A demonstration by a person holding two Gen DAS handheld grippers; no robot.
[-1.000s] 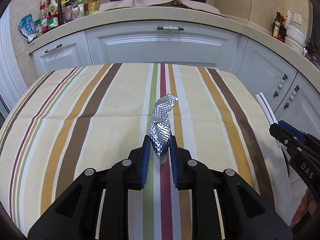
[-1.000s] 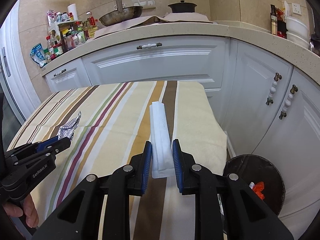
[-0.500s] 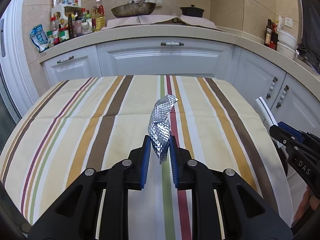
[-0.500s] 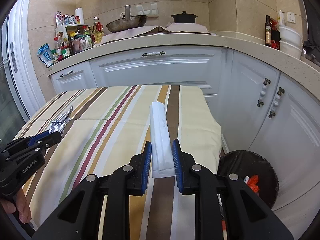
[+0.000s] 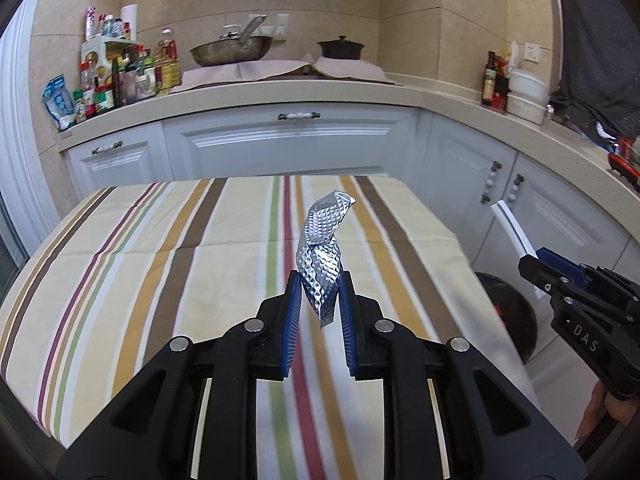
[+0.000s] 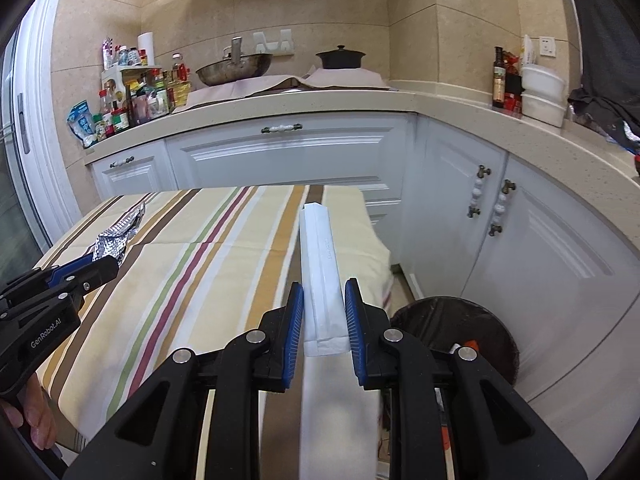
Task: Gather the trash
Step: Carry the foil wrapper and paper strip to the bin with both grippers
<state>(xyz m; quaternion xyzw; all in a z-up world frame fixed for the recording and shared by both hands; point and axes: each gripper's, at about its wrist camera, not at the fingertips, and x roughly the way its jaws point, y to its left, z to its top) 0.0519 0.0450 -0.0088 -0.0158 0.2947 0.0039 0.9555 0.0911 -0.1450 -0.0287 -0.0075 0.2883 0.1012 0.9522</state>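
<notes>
My left gripper (image 5: 319,280) is shut on a crumpled silver foil wrapper (image 5: 322,240) that stands up between its blue pads, lifted above the striped tablecloth (image 5: 160,248). My right gripper (image 6: 323,292) is shut on a long white paper sleeve (image 6: 320,256) held out over the table's right edge. From the right wrist view the foil wrapper (image 6: 116,236) and the left gripper (image 6: 86,270) show at the far left. The left wrist view catches the right gripper (image 5: 532,266) with the white paper sleeve (image 5: 514,228) at the right.
A round black trash bin (image 6: 460,332) with red scraps inside stands on the floor right of the table, below the white corner cabinets (image 6: 492,216). The counter behind holds a wok (image 5: 230,52), a black pot (image 5: 340,49) and several bottles. A person's hand (image 6: 30,416) grips the left tool.
Both grippers have risen and drawn back from the table with their loads still gripped. More of the counter, the wall and the trash bin now shows.
</notes>
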